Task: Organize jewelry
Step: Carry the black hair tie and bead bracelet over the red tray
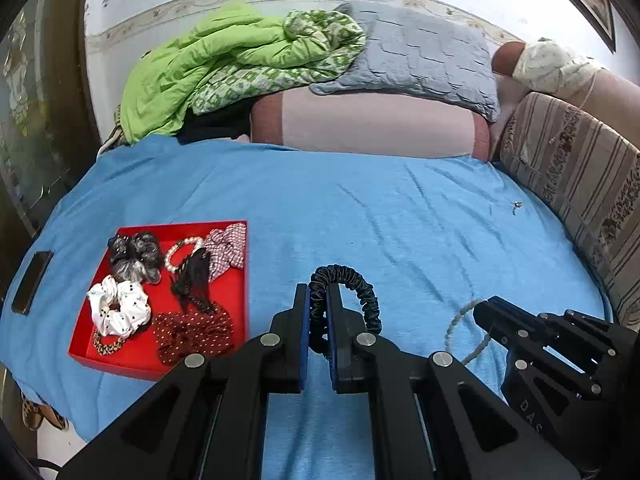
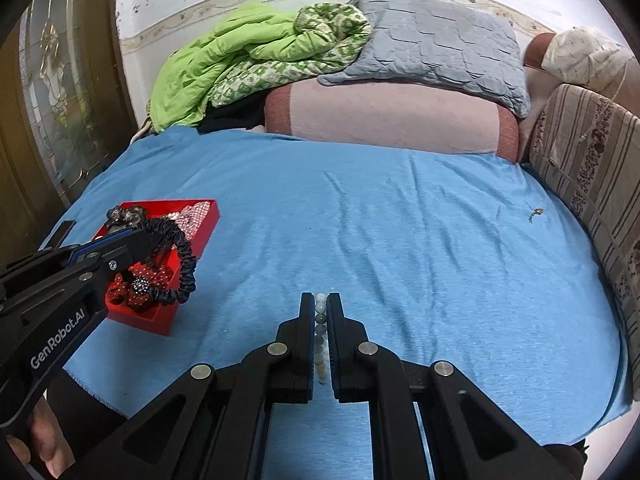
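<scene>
Red tray near the bed sheet's left edge. Holds grey scrunchie, white scrunchie, pearl bracelet, checked scrunchie, black clip, dotted red scrunchie. Left gripper clamped on black scrunchie, above sheet beside tray. Right gripper clamped on bead bracelet, above sheet's near edge.

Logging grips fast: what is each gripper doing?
Left gripper: shut on the black scrunchie.
Right gripper: shut on the bead bracelet.
</scene>
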### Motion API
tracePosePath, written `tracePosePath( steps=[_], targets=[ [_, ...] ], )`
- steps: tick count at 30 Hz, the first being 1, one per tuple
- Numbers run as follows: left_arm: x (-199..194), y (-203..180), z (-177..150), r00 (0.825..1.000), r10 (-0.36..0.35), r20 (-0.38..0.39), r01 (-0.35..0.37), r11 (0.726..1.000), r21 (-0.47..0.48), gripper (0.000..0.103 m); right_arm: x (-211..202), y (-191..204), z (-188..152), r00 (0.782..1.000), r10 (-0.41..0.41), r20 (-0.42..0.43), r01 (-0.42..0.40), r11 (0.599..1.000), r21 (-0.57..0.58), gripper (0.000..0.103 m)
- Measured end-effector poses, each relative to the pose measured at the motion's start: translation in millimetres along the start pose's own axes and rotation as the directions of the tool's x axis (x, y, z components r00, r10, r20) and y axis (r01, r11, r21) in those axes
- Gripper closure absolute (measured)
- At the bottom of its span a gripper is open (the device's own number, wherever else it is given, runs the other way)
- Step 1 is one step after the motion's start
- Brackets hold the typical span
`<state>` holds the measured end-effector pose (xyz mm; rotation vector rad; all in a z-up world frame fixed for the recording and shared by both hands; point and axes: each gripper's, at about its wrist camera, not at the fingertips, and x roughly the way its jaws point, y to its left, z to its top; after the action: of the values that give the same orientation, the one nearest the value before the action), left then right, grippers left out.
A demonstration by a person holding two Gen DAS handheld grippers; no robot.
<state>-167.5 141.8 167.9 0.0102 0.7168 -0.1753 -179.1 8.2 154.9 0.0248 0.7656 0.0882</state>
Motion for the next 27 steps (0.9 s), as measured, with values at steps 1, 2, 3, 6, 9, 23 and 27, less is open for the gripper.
tracePosePath(
  steps=[1, 2, 3, 6, 9, 23, 27],
  targets=[
    [0.5, 3.2, 0.1, 1.0, 0.001, -0.002, -0.001, 1.0, -0.005, 0.096, 1.4, 2.8, 0.3, 1.0, 0.003, -0.002, -0.003, 1.0, -0.004, 0.096],
    [1.1, 7.3, -0.4, 1.0, 0.004, -0.003, -0.004, 1.0, -0.013, 0.096, 1.9, 5.3, 0.1, 1.0, 0.005, -0.004, -0.005, 1.0, -0.009, 0.096],
    [1.3, 10.4, -0.8, 1.0, 0.005, -0.004, -0.005, 1.0, -0.018, 0.096, 2.5, 8.7, -0.1, 1.0, 0.008, -0.006, -0.008, 1.0, -0.015, 0.096],
    [2.0, 21.4, -2.1, 1.0, 0.015, -0.003, -0.015, 0.999, -0.033, 0.096, 4.3, 17.7, 0.8, 1.0, 0.018, -0.01, -0.018, 0.999, -0.031, 0.096],
    [3.0, 30.9, -3.1, 1.0, 0.029, -0.002, -0.029, 0.999, -0.046, 0.096, 5.7, 25.6, 2.3, 0.999, 0.035, -0.012, -0.036, 0.999, -0.04, 0.096],
    [15.2, 81.5, -11.5, 0.996, 0.084, -0.018, -0.086, 0.991, -0.107, 0.096, 23.1, 78.1, 11.7, 0.992, 0.117, -0.044, -0.121, 0.986, -0.116, 0.096],
    [20.3, 99.4, -15.2, 0.995, 0.101, -0.028, -0.103, 0.986, -0.13, 0.096, 29.4, 89.3, 16.9, 0.989, 0.138, -0.055, -0.144, 0.981, -0.13, 0.096]
  ],
)
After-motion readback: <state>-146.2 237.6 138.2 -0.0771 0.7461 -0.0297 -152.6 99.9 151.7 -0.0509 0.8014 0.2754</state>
